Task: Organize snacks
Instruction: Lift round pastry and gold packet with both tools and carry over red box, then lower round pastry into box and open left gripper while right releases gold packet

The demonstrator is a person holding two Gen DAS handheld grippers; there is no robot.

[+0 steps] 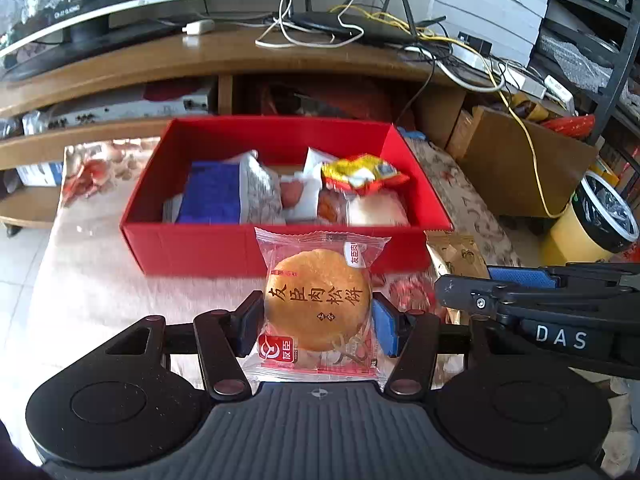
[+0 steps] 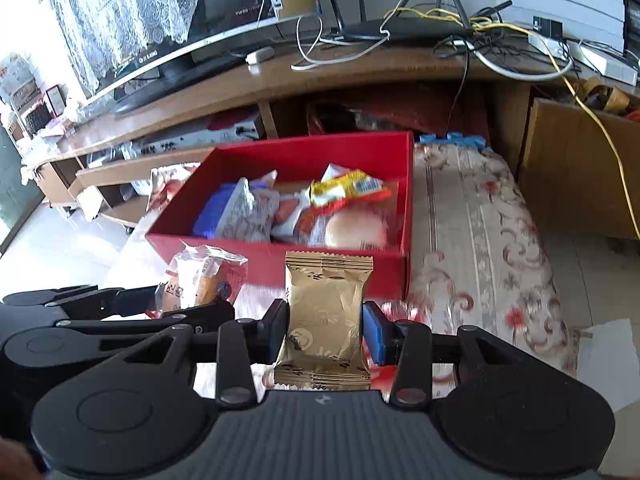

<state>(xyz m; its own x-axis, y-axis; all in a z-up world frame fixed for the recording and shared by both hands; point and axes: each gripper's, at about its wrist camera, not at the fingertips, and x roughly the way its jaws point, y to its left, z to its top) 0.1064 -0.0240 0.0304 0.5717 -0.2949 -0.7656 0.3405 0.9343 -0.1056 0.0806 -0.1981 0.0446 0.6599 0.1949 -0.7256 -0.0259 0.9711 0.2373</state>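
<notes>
My left gripper [image 1: 316, 320] is shut on a round pastry in a clear wrapper with red print [image 1: 318, 304], held above the cloth just in front of the red box [image 1: 200, 248]. My right gripper [image 2: 326, 326] is shut on a gold-wrapped snack [image 2: 326, 312], also in front of the red box [image 2: 384, 276]. The box holds several snacks: a blue and white packet [image 1: 216, 198], a yellow and red packet [image 1: 362, 174] and a pale round bun [image 1: 376, 210]. The left gripper with its pastry shows at the left of the right wrist view [image 2: 200, 280].
The box sits on a floral cloth [image 2: 480, 248] over a low table. Behind it stands a wooden TV stand [image 1: 240, 60] with a TV, a router [image 1: 360, 26] and cables. A cardboard box [image 1: 520, 160] and a yellow bin [image 1: 592, 220] stand at the right.
</notes>
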